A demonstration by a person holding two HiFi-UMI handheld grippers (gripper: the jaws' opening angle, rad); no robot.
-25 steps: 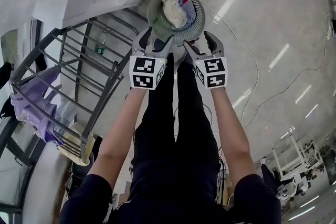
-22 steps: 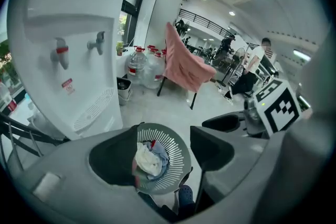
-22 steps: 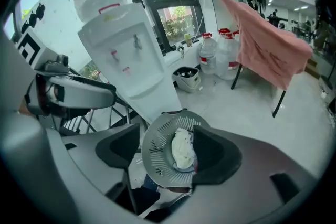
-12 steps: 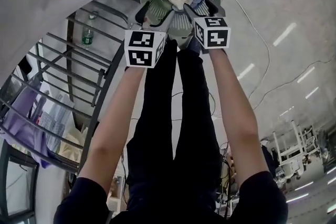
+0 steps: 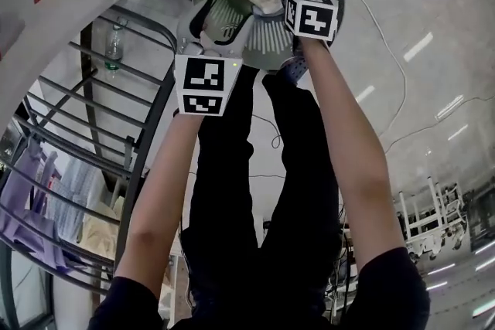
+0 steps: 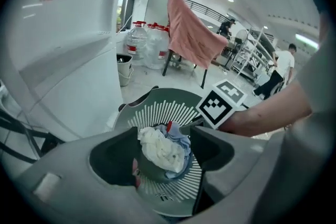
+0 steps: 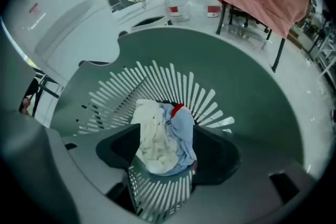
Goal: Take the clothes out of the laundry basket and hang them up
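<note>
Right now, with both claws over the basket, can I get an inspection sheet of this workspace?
Surface: glossy pale floor.
Job's things: round grey-green slatted plastic laundry basket holding a crumpled white garment and a light blue garment; dark metal drying rack bearing purple clothes.
Clutter: clear plastic bottle by the rack; large water jugs.
Grippers: left claw open, empty, above the basket; right claw open, empty, over the clothes.
Cables: thin cable across the floor.
Surroundings: pink cloth draped over a stand; person standing far off.

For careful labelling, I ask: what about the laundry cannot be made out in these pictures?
- Number of clothes: bunched together, overlapping, all views.
- Red piece: mostly hidden by blue cloth, right gripper view.
- Laundry basket floor: covered by the pile, all views.
</note>
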